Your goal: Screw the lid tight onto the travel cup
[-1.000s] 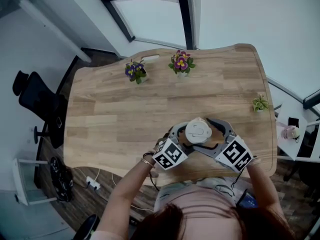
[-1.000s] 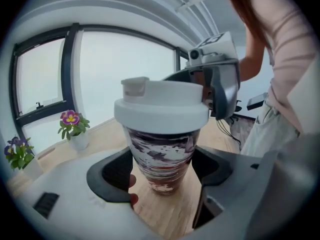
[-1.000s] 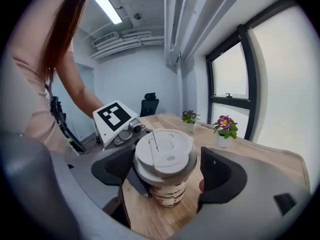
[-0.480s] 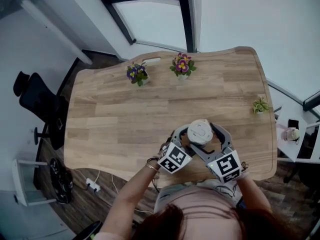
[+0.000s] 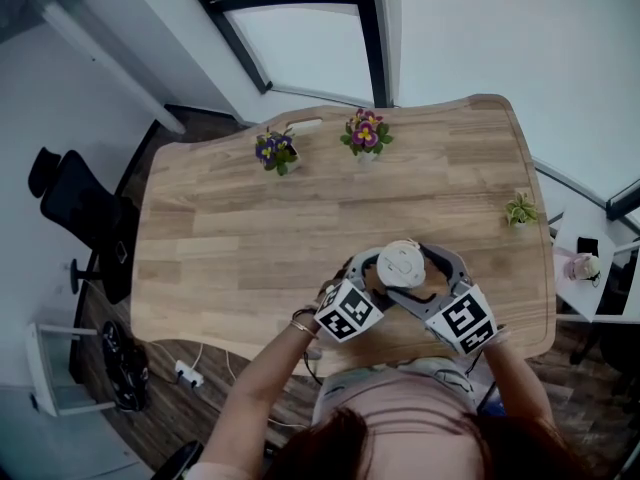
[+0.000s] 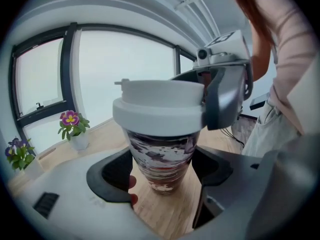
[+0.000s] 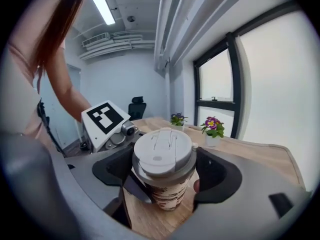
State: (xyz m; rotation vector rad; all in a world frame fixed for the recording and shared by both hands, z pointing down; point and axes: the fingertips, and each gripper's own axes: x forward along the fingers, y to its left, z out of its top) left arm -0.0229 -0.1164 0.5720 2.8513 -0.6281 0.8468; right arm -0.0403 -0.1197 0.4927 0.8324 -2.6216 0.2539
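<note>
Travel cup (image 6: 161, 159) stands on the wooden table (image 5: 250, 238), near the edge closest to us, with our two tongs around it. The head view shows us only its white lid (image 5: 401, 264) from above, and the body is hidden under the lid. The left gripper view shows the body, brown with a dark pattern. There our left gripper (image 6: 162, 172) is closed on the body low down, with a black pad against each side. The right gripper view shows the lid's flat top with a flap on it, and our right gripper (image 7: 164, 170) is closed on the lid's rim. In the left gripper view, one jaw of the right gripper covers the lid's right side.

A flower pot (image 5: 277, 149) and a second flower pot (image 5: 365, 131) sit at the far side of the table, well apart from the cup. A small green plant (image 5: 519, 209) sits by the right edge. A black chair (image 5: 72, 208) stands off to the left.

The cup stands straight up with the lid on top, its long way running up from the table.
</note>
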